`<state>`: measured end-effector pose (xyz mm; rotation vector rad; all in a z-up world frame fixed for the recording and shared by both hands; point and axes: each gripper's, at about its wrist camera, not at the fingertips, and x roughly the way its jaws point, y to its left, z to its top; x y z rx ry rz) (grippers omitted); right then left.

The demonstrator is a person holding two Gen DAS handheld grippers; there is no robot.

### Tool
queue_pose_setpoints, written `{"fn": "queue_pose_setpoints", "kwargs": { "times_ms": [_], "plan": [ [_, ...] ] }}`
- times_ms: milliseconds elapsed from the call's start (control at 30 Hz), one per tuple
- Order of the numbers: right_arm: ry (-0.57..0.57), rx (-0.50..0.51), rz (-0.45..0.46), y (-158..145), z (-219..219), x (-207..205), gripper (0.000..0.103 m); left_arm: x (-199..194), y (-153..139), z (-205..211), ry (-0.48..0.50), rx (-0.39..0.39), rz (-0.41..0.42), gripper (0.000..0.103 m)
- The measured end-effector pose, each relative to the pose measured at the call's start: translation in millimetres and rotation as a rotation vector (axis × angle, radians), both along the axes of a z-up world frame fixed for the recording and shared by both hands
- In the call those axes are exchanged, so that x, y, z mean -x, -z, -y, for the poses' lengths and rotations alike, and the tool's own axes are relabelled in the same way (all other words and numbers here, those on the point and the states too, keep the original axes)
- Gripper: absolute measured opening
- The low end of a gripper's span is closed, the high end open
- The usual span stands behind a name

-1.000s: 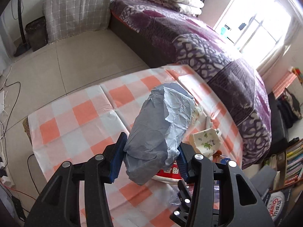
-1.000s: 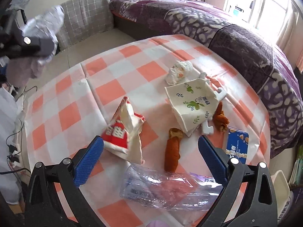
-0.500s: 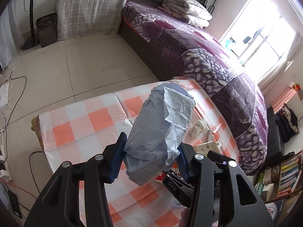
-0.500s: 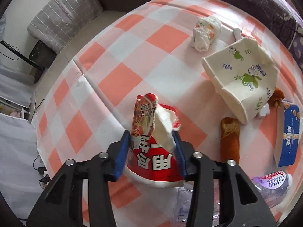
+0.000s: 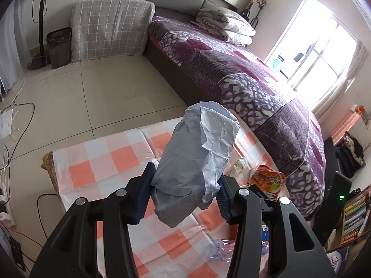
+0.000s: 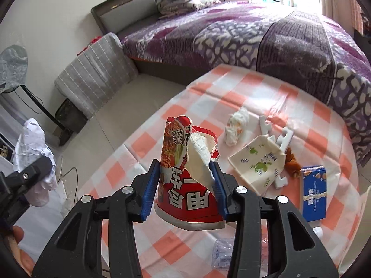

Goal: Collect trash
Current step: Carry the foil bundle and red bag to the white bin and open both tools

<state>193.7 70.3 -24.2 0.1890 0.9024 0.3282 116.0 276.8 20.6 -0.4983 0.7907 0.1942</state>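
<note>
Tilting downward, right claw (image 6: 186,183) clamps noodle cup (image 6: 187,180).

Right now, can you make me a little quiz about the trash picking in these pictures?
1. True or false: the left hand-held gripper is empty.
2. What does the right hand-held gripper hold? A) blue box B) torn red noodle cup C) white tissue wad
3. Fill in: the blue box lies on the orange-and-white checked ____.

Key:
1. False; it clamps a crumpled grey paper bag.
2. B, the torn red noodle cup; the white tissue wad lies on the table.
3. tablecloth.
</note>
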Motion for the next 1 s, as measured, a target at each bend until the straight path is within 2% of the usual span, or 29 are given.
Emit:
{"fn": "queue_pose_setpoints", "kwargs": {
  "times_ms": [200,433,633,900,1000],
  "plan": [
    [0.063,0.02,0.111,-30.1,32.5,20.1,0.042,4.4,-10.4,22.1,0.017,-0.046,0.036,0.048],
    [0.167,0.074,0.166,-32.1,80.6,45.5,0.043,4.1,-7.7,53.5,0.054,-0.083,0.042,0.048],
    [0.227,0.098,0.158,-22.9,118.2,60.3,0.043,3.3,4.5,96.2,0.119,-0.142,0.028,0.048],
    [0.308,0.078,0.129,-2.0,168.7,80.8,0.043,3.5,19.5,154.0,0.23,-0.201,0.019,0.048],
    [0.331,0.072,0.093,5.5,183.0,82.8,0.043,2.1,26.5,174.6,0.271,-0.21,0.009,0.048]
  ]
}}
